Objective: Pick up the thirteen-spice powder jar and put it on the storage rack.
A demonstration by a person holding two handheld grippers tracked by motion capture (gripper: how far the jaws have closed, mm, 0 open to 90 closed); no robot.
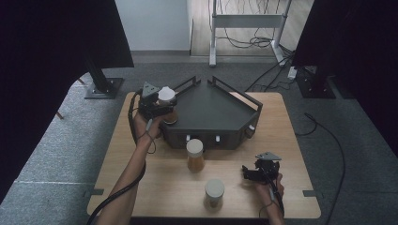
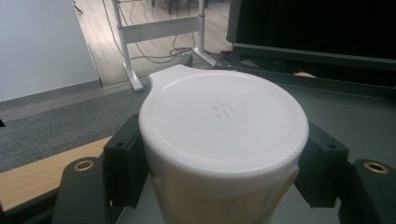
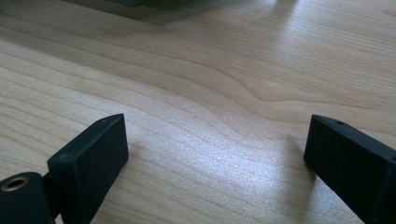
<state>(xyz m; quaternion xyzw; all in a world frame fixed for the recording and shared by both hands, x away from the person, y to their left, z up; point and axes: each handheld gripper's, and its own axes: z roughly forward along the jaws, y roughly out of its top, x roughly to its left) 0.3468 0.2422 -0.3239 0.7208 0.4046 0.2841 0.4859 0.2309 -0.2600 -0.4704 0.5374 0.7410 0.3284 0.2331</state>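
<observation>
Three white-lidded jars were counted: one jar (image 1: 166, 104) clamped in the left tool (image 1: 162, 108), two jars (image 1: 195, 154) (image 1: 214, 192) standing between both tools. One dark tray (image 1: 211, 112) sat beside the left tool; two tools total, the right tool (image 1: 249, 172) included.

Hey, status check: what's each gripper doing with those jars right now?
Left gripper shut on jar at tray edge. Right gripper open, idle over table. Two jars waiting. Nothing in the way.

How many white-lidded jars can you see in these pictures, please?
3: one white-lidded jar clamped in the left tool over the dark tray's left corner, one just before the tray, one near the wooden table's front edge.
</observation>
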